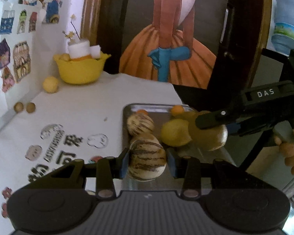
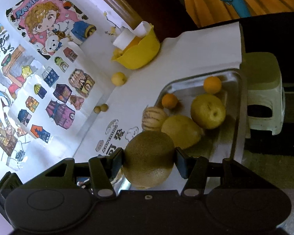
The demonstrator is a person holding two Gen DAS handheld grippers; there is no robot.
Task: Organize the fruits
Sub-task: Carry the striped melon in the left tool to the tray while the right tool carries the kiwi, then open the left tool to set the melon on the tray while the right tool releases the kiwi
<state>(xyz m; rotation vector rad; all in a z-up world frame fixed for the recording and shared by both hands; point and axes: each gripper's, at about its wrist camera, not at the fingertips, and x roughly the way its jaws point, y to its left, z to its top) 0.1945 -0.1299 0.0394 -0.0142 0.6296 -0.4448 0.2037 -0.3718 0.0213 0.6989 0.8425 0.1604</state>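
Tray (image 2: pixel 237 105): polished metal, mirror-glossy. Bowl (image 1: pixel 79 72): smooth yellow plastic. Counter cloth (image 1: pixel 88 105): matt white, printed. Held brown fruit (image 2: pixel 149 160): dull, finely rough skin. Striped melon (image 1: pixel 147 159): smooth, faint sheen.

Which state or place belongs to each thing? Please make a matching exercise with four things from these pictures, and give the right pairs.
Things
1. striped melon
2. brown kiwi
3. yellow bowl
4. green apple

Places or states
A. lies in the metal tray, not gripped
B. stands on the white cloth by the wall, with white rolls in it
C. clamped in the left gripper
D. clamped in the right gripper

Pairs: 1-C, 2-D, 3-B, 4-A
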